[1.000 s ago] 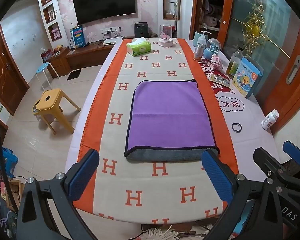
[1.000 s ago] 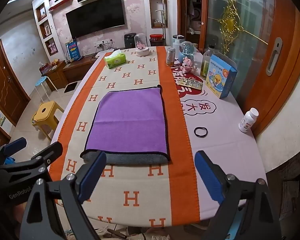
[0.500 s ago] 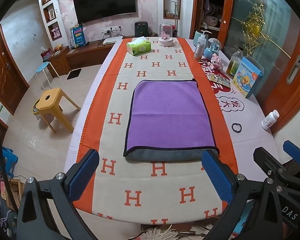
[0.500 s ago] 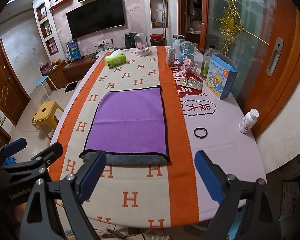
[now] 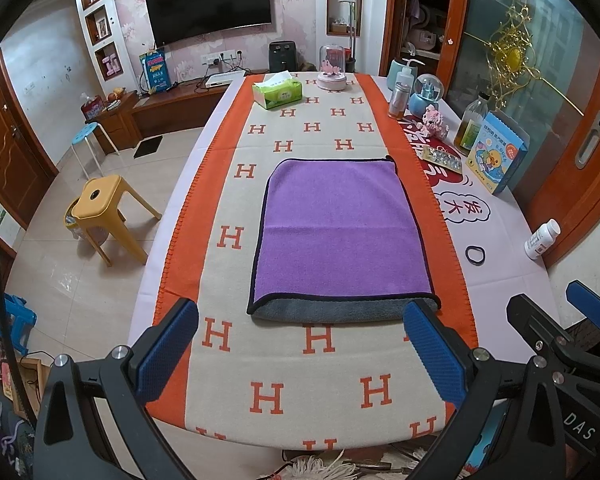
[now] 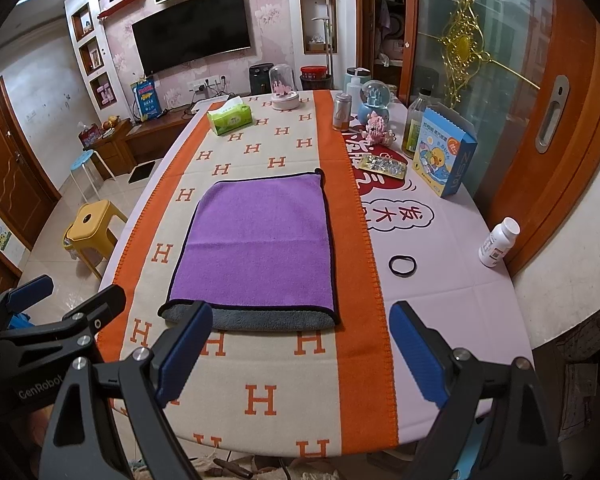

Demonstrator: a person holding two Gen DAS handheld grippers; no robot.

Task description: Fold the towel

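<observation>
A purple towel [image 5: 341, 230] with a black hem lies flat on the table, folded once; its grey underside shows along the near edge. It also shows in the right wrist view [image 6: 256, 240]. My left gripper [image 5: 300, 348] is open and empty, held above the near table edge, short of the towel. My right gripper [image 6: 300, 354] is open and empty, also short of the towel's near edge. Each gripper shows at the edge of the other's view.
The table carries an orange and cream H-pattern runner [image 5: 276, 392]. On the right side lie a black hair tie [image 5: 475, 255], a white pill bottle [image 5: 541, 239], a blue box [image 5: 497, 158] and bottles. A green tissue box [image 5: 278, 94] stands far. A yellow stool [image 5: 104, 208] stands left.
Both views have shifted very slightly; the towel lies as before and both grippers stay open.
</observation>
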